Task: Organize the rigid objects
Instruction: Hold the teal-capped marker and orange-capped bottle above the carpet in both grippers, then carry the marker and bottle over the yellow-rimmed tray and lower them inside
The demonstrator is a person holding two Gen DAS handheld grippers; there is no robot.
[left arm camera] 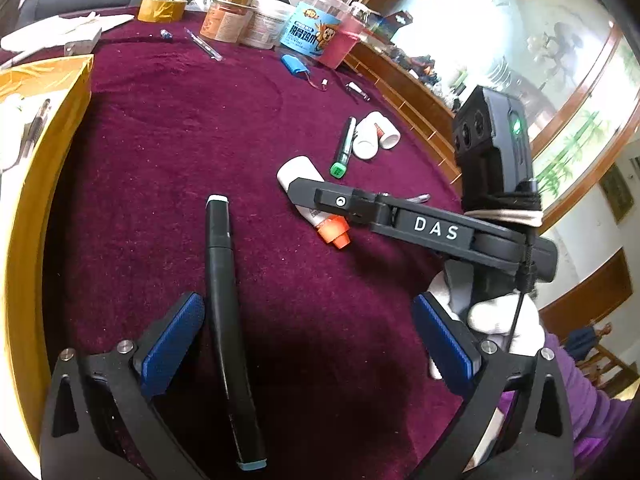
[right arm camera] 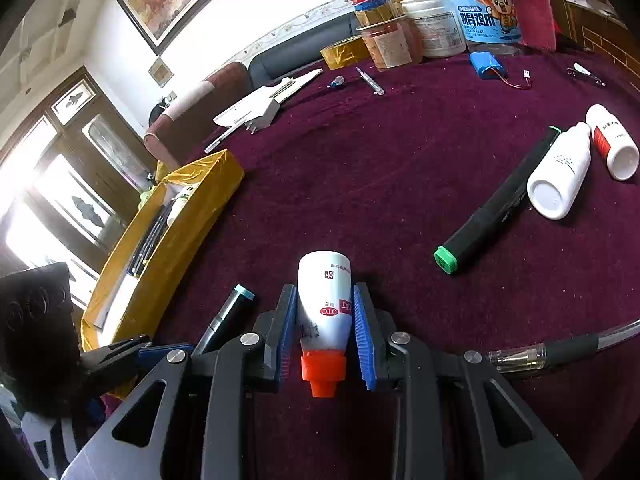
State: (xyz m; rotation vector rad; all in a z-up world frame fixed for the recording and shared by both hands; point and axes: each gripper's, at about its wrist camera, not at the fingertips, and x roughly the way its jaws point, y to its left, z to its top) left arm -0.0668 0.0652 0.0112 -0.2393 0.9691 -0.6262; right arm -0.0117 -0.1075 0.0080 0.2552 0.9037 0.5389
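My left gripper [left arm camera: 308,340] is open over the maroon cloth; a black marker with pale blue caps [left arm camera: 228,320] lies between its blue pads, close to the left pad [left arm camera: 172,344]. My right gripper [right arm camera: 325,320] is shut on a white bottle with an orange cap [right arm camera: 325,304]; it also shows in the left wrist view [left arm camera: 316,204], with the bottle resting on the cloth. A green-capped black marker [right arm camera: 496,204] and two white bottles [right arm camera: 560,176] [right arm camera: 612,144] lie to the right. The yellow box [right arm camera: 168,256] at the left holds pens and a bottle.
Jars, tubs and a yellow tape roll [right arm camera: 344,54] stand at the table's far side. A blue battery pack [right arm camera: 486,65], a thin pen [right arm camera: 370,80], a clip [right arm camera: 586,74] and a white charger [right arm camera: 264,114] lie on the cloth. A clear pen [right arm camera: 560,350] lies at my right.
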